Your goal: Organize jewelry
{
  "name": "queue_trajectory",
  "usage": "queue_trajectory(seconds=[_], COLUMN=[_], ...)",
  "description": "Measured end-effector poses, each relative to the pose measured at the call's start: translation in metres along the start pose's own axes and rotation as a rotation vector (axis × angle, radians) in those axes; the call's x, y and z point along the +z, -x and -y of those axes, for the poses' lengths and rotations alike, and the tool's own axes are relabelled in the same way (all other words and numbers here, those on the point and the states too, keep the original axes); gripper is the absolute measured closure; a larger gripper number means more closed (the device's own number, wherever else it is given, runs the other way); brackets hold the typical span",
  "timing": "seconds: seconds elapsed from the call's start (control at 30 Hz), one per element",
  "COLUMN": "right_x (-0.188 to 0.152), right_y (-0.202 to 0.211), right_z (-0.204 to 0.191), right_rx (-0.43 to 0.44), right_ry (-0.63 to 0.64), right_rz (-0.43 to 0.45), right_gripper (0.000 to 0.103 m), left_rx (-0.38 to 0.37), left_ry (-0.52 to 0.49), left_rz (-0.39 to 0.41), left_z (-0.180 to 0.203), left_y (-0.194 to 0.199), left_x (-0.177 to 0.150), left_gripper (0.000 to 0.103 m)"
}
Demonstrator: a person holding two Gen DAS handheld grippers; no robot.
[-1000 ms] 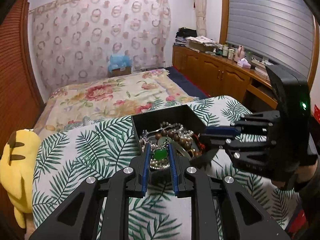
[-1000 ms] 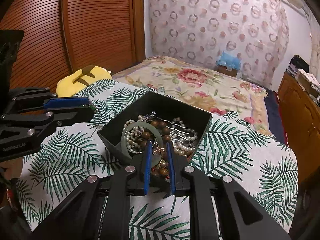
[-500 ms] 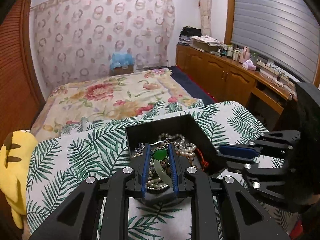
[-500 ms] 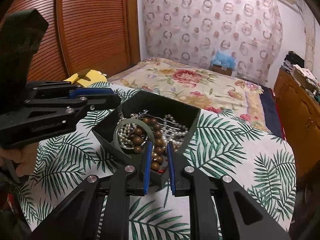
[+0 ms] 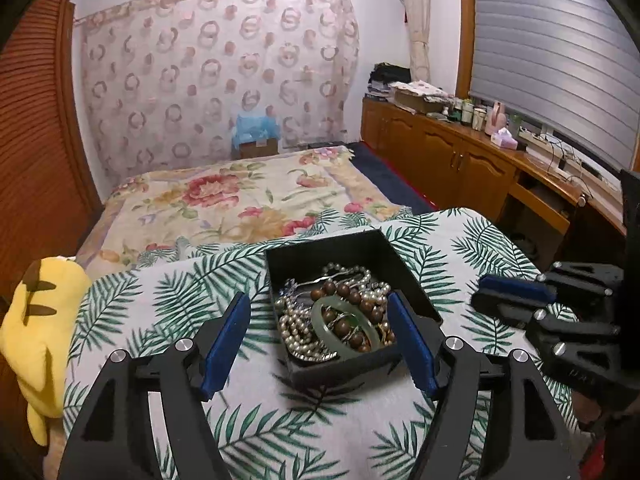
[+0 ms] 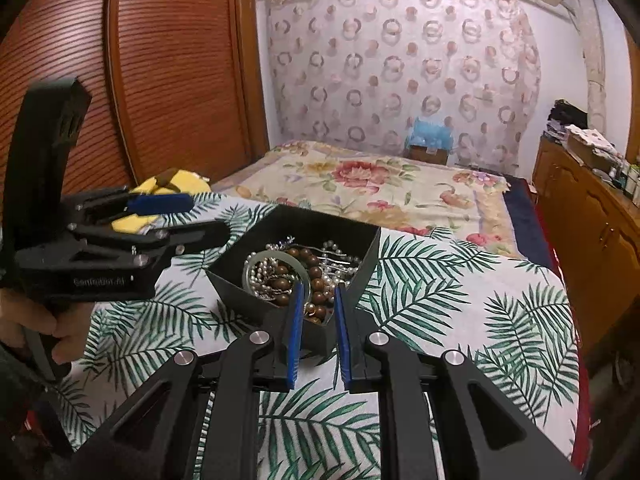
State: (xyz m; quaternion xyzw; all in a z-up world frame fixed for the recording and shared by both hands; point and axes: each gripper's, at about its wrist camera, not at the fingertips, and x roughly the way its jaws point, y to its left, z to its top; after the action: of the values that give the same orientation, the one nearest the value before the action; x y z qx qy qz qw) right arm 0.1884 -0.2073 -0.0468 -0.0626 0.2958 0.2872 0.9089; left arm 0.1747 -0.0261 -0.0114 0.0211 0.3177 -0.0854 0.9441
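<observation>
Left wrist: left gripper fingers wide astride black box; right gripper fingers narrow, empty.

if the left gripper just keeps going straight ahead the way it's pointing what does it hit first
Probably the black box of jewelry: the open left gripper points at it, fingers either side of its near end. Depth is unclear; angled down, it could meet the green bangle inside first.

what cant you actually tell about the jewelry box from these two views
- Bottom of the black box: buried under the tangled pearls and wooden beads in both views.
- Near corner of the box: right wrist view, hidden behind the right claw.
- Green bangle: whether it is threaded through the beads or only lying on them.
- Small silver pieces: too small to identify.
- Left claw: open, holding nothing.
</observation>
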Motion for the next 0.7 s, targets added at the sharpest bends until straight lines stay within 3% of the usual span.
queue_trajectory(seconds=[0.03,0.1,0.27,0.33,0.5,0.7], right_x=[-0.001,-0.001,-0.009,-0.014,-0.018,-0.025], right_y=[0.004,0.015,0.036,0.045,0.064,0.081], right_z=[0.0,-0.001,-0.005,-0.01,-0.015,-0.017], right_rx=[-0.008,-0.031,-0.056,-0.079,-0.107,-0.141], right_ry=[-0.007,-0.033,-0.081,-0.087,-0.104,-0.126], right_rz=[0.007,0.037,0.076,0.099,0.143,0.174], right_gripper=[0.066,0.05,0.033,0.016,0.004,0.003], left_rx=[0.009,0.024,0.043,0.058,0.103,0.115], left_ry=[0.0,0.004,0.014,0.028,0.046,0.077], left_rz=[0.006,0.025,0.055,0.062,0.067,0.065], left_z=[0.0,-0.001,-0.003,-0.005,-0.007,-0.007], left_y=[0.005,0.013,0.035,0.045,0.063,0.079], left_x=[-0.003,-0.005,-0.016,-0.021,-0.034,-0.046], left_gripper=[0.024,0.014,0.008,0.008,0.008,0.008])
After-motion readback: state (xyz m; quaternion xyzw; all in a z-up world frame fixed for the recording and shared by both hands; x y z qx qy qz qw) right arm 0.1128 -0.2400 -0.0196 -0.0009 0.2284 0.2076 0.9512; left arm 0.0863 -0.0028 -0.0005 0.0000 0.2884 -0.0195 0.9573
